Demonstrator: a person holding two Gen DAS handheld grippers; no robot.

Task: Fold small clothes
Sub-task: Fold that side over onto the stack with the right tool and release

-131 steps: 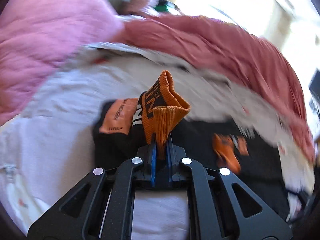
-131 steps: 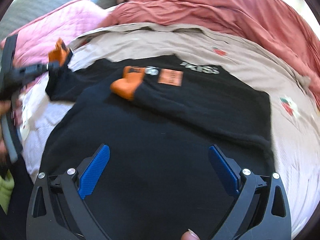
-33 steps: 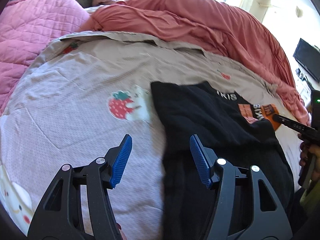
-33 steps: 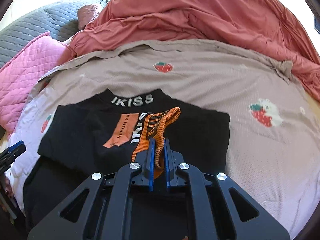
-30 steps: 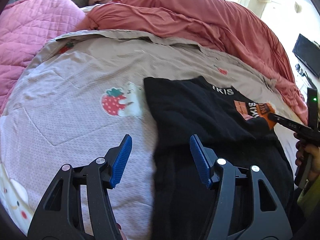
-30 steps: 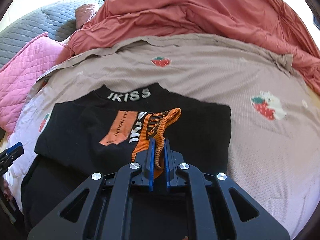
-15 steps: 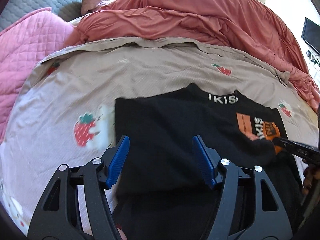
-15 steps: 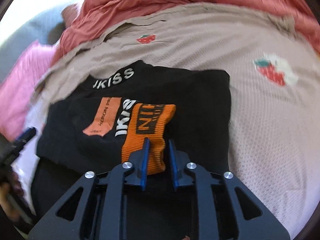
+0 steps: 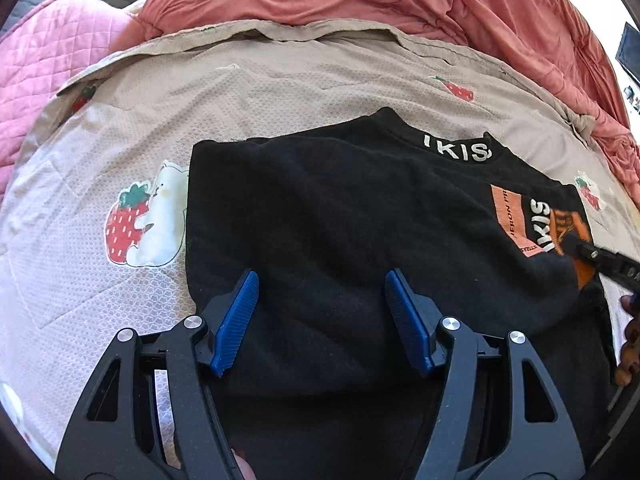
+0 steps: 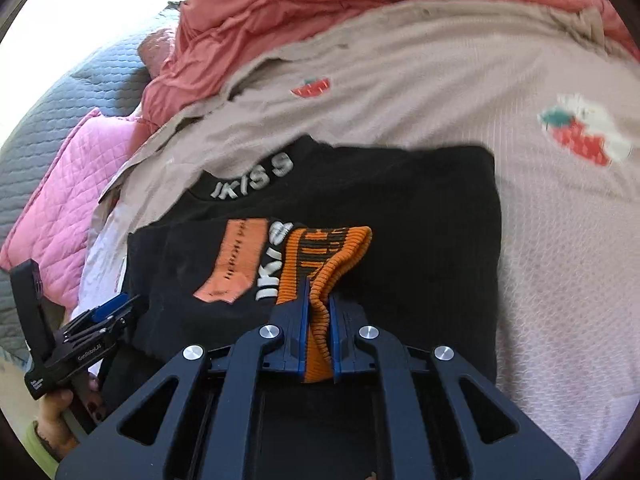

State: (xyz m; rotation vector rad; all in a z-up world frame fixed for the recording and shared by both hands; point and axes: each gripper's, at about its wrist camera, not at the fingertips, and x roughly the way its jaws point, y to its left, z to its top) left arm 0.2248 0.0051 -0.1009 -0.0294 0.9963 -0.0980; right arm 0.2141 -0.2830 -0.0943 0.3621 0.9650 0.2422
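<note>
right gripper (image 10: 316,312) jaws pinch orange cuff (image 10: 326,254), laying sleeve across black sweater (image 9: 340,216) | left gripper (image 9: 322,308) jaws spread, hovering above near-left body, ready to pin

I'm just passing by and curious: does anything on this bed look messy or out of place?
Only the red blanket, bunched in a heap along the far side of the bed. The black sweater lies flat, its orange cuff pinched in the right gripper as part of folding. The left gripper hovers open.
</note>
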